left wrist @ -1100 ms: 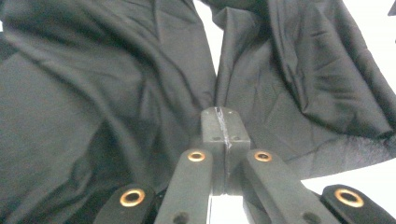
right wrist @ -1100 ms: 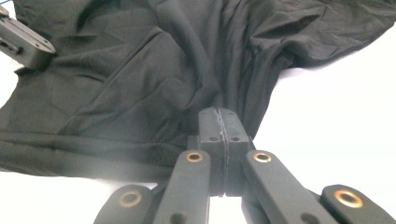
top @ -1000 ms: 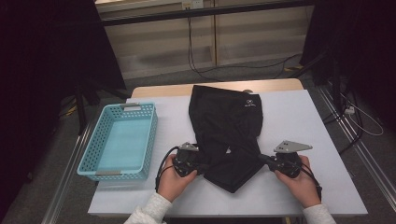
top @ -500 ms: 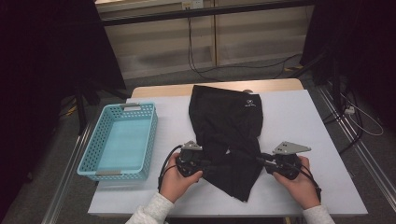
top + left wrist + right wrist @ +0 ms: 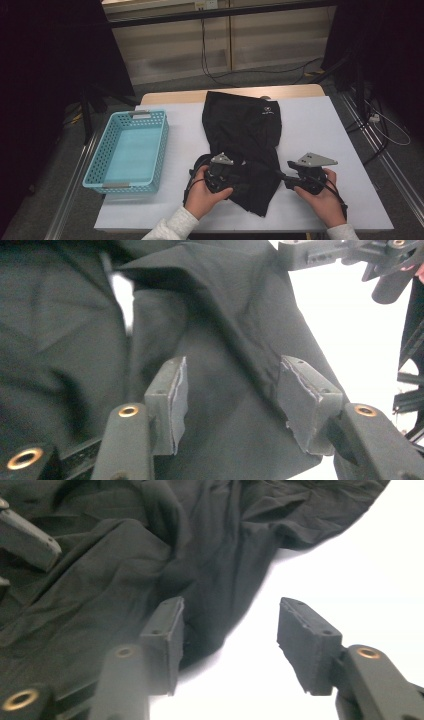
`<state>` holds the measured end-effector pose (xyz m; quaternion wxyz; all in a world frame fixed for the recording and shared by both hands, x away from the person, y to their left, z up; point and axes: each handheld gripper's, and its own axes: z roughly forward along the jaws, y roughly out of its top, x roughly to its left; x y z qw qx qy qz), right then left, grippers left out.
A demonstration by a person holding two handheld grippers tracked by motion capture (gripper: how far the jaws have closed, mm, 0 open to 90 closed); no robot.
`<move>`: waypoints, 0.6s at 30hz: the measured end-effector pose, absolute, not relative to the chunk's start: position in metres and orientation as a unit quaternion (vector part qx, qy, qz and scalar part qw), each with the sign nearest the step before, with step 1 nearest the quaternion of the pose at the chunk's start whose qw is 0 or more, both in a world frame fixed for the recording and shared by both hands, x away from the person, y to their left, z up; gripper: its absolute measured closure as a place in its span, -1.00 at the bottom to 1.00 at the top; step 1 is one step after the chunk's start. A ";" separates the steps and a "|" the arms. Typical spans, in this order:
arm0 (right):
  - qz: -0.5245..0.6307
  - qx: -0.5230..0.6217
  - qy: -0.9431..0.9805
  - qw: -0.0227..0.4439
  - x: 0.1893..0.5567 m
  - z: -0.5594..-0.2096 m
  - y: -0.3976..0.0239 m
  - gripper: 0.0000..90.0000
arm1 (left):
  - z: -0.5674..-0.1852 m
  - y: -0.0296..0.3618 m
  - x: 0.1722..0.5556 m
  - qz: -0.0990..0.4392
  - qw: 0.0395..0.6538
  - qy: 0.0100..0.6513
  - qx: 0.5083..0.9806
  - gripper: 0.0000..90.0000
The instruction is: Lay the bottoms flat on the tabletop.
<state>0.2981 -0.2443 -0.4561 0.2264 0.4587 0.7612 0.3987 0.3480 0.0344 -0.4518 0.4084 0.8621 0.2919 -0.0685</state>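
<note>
- Dim room, dark curtains either side, pale wall panels and loose cables behind; my white counter (image 5: 320, 130) carries everything.
- Far left on the counter sits a light blue perforated basket (image 5: 102, 157), nothing in it, well apart from the cloth.
- My left gripper (image 5: 227, 405) hovers over the near left part of the black garment (image 5: 245, 135). Its jaws have just been opening and now stand about half wide; fabric lies under and between them, but the pads do not press it.
- The black garment lies in the middle of the counter, flat at the far end, rumpled and folded in on itself at the near end between my two hands.
- My right gripper (image 5: 230, 640) sits at the garment's near right edge, one jaw over cloth, the other over bare counter. Its jaws have also just been opening, half wide, holding nothing.
- Risk, as I judge it: the released fold could slump or spring back out of shape, and a loose layer may snag on a jaw as I pull away.
- A small white logo (image 5: 267, 111) shows near the garment's far right; too small to read.
</note>
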 end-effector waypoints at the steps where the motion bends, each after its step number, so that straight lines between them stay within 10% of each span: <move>1: 0.399 0.461 0.760 0.227 0.297 -0.456 -0.245 -0.05 | -0.453 0.031 0.347 -0.069 0.407 0.289 0.864 0.02; 8: 0.398 0.466 0.756 0.230 0.291 -0.456 -0.249 -0.12 | -0.458 0.012 0.344 -0.063 0.404 0.272 0.871 0.13; 18: 0.387 0.460 0.763 0.238 0.285 -0.457 -0.247 -0.16 | -0.459 0.003 0.344 -0.077 0.403 0.272 0.871 0.97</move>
